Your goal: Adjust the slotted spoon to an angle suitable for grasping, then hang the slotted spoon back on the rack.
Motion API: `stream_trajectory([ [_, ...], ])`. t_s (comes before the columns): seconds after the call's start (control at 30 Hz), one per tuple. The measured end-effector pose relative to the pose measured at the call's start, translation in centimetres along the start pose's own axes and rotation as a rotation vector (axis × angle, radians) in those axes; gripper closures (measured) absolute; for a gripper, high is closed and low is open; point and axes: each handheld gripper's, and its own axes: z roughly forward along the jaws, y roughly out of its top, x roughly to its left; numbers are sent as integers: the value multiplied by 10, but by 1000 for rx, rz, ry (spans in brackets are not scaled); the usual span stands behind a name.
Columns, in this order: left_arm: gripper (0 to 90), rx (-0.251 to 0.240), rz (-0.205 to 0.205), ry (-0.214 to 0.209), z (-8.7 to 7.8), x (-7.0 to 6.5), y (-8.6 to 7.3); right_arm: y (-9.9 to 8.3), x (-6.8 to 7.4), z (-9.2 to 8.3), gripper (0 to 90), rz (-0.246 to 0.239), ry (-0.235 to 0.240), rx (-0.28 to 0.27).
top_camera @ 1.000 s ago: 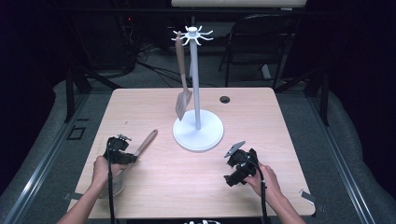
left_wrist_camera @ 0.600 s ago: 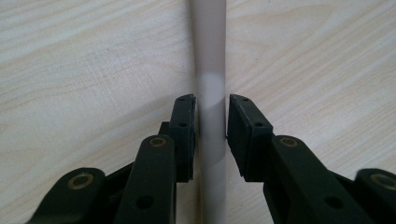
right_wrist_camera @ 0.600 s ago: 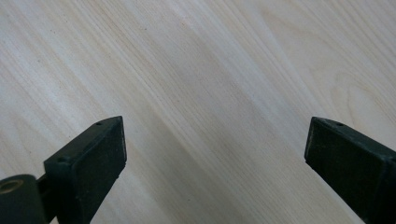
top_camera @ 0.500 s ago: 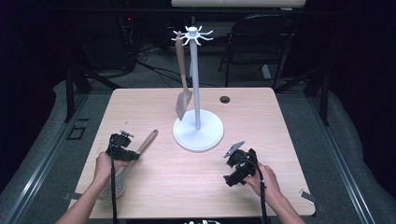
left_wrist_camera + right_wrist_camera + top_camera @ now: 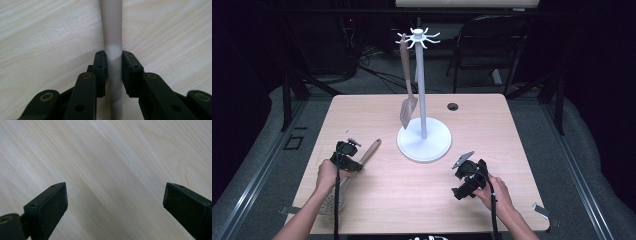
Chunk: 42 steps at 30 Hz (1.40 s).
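Note:
A spoon with a wooden handle and a perforated grey head lies at the table's left. My left gripper is over its middle. In the left gripper view, my left gripper has both pads pressed on the spoon's pale shaft, the jaws having just closed further on it. My right gripper hovers low over the table's right front. In the right gripper view, my right gripper stands wide open with bare wood between its jaws.
A white utensil stand with hooks on top rises at the table's middle back. A wooden spatula hangs from it on the left. A small dark round hole sits behind the stand. A chair stands beyond the table.
My left gripper has edged slightly up and to the right over the spoon. The right gripper has stayed where it was.

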Motion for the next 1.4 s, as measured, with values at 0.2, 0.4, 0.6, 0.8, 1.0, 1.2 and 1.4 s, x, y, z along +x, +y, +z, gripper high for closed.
stream_trajectory([
  [0.2,747,31,25,10,0,-2,3,0,0,-1,51,-4,-3,6],
  [0.4,750,43,24,-5,0,0,5,1,0,1,53,-1,0,6],
  [0.6,765,-33,-45,-51,-1,10,-5,2,1,0,54,-10,-2,14],
  [0.8,765,-118,-89,-71,-13,17,-15,0,-1,1,54,-1,2,4],
  [1.0,765,-227,-106,-86,-28,19,-27,2,-1,0,54,-11,-1,14],
  [1.2,765,-327,-101,-88,-38,17,-32,4,0,0,54,-21,-4,13],
  [1.4,765,-398,-90,-72,-48,11,-33,1,-2,-1,55,-12,-2,9],
])
